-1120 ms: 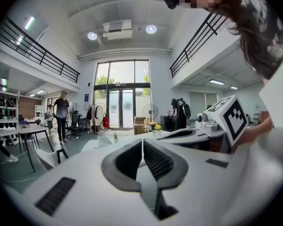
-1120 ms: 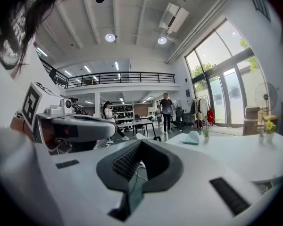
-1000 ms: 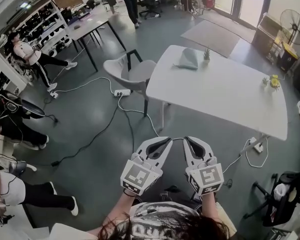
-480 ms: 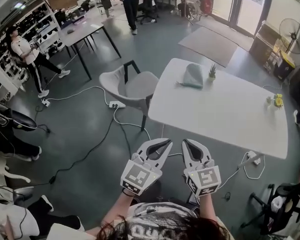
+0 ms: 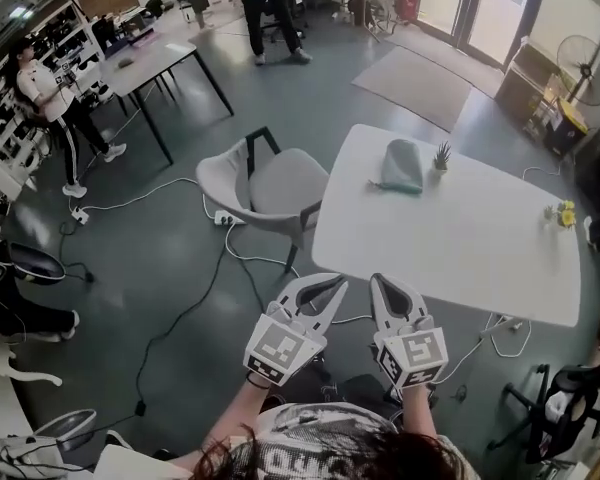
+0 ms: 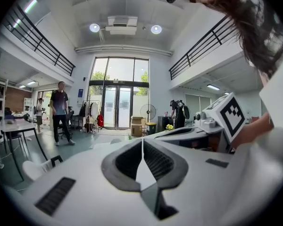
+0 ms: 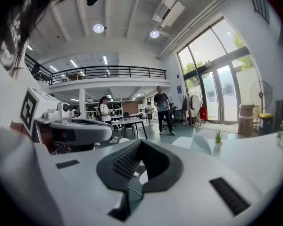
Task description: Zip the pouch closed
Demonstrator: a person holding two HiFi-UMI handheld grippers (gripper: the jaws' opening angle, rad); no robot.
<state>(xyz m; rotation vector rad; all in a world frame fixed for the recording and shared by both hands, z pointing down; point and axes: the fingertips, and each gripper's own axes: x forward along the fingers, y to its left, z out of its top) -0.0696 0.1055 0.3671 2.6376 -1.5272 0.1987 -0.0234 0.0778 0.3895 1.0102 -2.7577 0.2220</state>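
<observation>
Both the left gripper (image 5: 336, 284) and right gripper (image 5: 374, 280) are pinched together, nothing in them. The pouch (image 5: 402, 165) lies on the white table's (image 5: 460, 253) far side. It's just beside a little potted plant (image 5: 441, 155), so I reckon a sloppy grab tips that over.

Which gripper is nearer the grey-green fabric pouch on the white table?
Right. The right gripper is at the white table's near edge, across it from the grey-green fabric pouch; the left gripper is further left, off the table.
</observation>
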